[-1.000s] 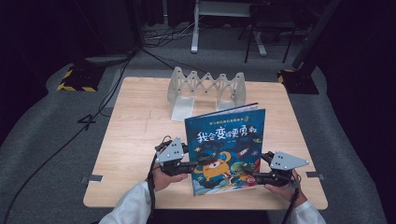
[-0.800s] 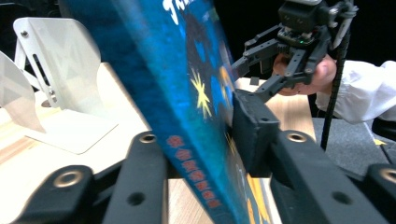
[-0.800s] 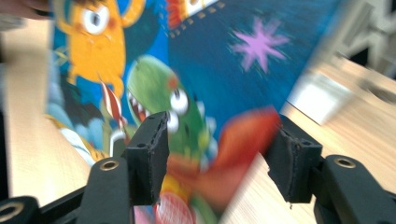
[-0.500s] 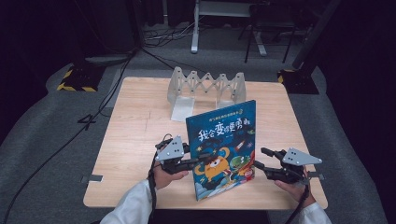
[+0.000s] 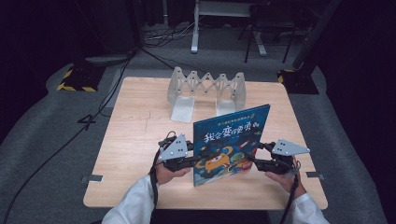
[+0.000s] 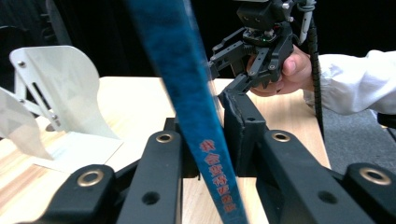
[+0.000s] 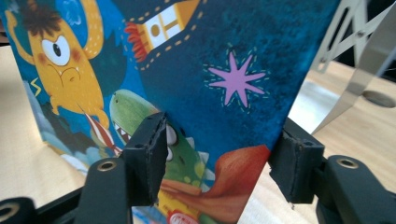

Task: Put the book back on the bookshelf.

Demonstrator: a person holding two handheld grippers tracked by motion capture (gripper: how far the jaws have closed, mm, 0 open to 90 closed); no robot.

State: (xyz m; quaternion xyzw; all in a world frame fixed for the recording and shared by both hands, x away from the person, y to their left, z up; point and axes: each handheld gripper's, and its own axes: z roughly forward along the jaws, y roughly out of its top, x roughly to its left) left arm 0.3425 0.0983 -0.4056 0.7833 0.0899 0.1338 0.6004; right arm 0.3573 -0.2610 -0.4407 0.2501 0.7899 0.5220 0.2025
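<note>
High view: book (image 5: 231,140) upright, left claw (image 5: 190,161) clamping spine, right claw (image 5: 256,161) wide.

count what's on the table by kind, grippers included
book: 1
expanding metal rack: 1
grippers: 2, left gripper and right gripper
total: 4

Your right gripper (image 7: 219,161) has its jaws spread around the book's (image 7: 196,70) corner, rack (image 7: 359,56) behind.
</note>
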